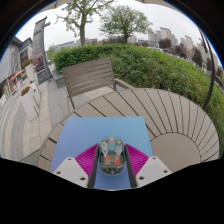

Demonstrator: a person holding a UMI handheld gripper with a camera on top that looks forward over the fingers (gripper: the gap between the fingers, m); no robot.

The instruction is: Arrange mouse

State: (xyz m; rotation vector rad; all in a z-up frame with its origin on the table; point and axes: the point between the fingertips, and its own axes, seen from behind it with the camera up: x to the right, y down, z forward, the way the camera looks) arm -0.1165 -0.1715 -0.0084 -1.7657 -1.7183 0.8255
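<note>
Gripper (111, 168) looks closed on the mouse (111, 154), both pink pads pressing its 2 sides btwn the fingers, above a blue mat (85, 135) just ahead; likely light, rigid, smooth-shelled, so best held mid-body w/ moderate squeeze.

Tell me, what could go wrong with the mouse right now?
The mouse sits between the fingers of the claw, and only its sides meet the pink pads, so it might slip or twist if squeezed unevenly. The blue mat lies on a slatted bench; a mouse set near the mat's edge could tumble off.
</note>
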